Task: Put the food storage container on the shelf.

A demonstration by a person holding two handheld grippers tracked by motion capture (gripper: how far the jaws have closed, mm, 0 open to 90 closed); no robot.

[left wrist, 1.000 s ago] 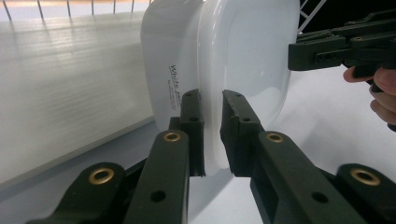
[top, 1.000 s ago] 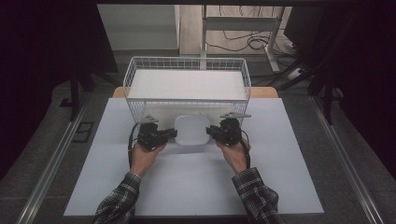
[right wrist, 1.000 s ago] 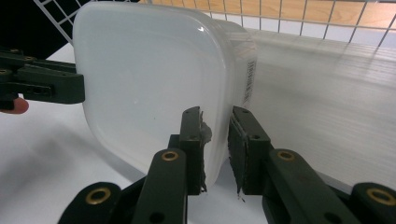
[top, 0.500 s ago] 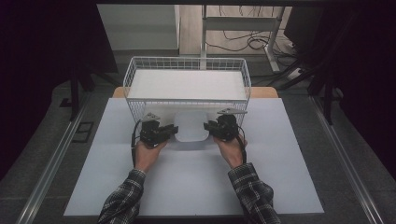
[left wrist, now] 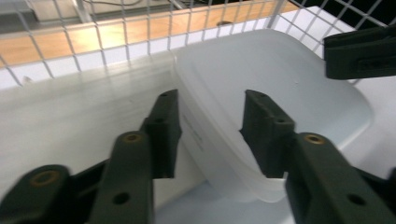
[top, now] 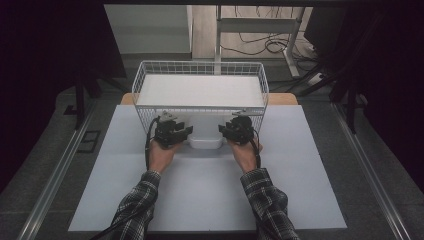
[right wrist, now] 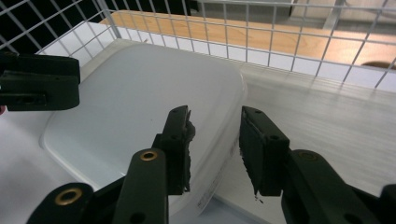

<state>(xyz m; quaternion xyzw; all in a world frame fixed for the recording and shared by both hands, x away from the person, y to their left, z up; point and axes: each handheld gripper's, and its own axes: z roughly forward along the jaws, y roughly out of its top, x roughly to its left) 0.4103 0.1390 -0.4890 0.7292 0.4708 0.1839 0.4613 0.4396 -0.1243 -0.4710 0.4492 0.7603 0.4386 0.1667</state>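
Box: a white, lidded plastic box (top: 205, 136) sits between my two grippers, its far part in over the near edge of the basket and its near end out over the mat; in the left gripper view the box (left wrist: 261, 107) tilts, one end higher than the other.
Box edges: each gripper has one short edge of the box between its jaws.
Left gripper (left wrist: 208, 126): my jaws stand apart with the rim of the box in the gap; I cannot tell whether the pads press on it.
Right gripper (right wrist: 215, 140): the jaws straddle the other rim the same way, a gap showing beside the plastic; whether they are clamped I cannot tell.
High view: my left gripper (top: 172, 131) and right gripper (top: 239, 129) sit level with each other, just before the basket front.
Hands: my left hand (top: 161, 154) and right hand (top: 246, 155) come up from plaid sleeves.
Basket: a white wire basket (top: 145, 75) with a pale floor stands at the far side of the mat.
Mat: a white mat (top: 200, 190) covers the table.
Table: a strip of wood (top: 282, 98) shows behind the basket.
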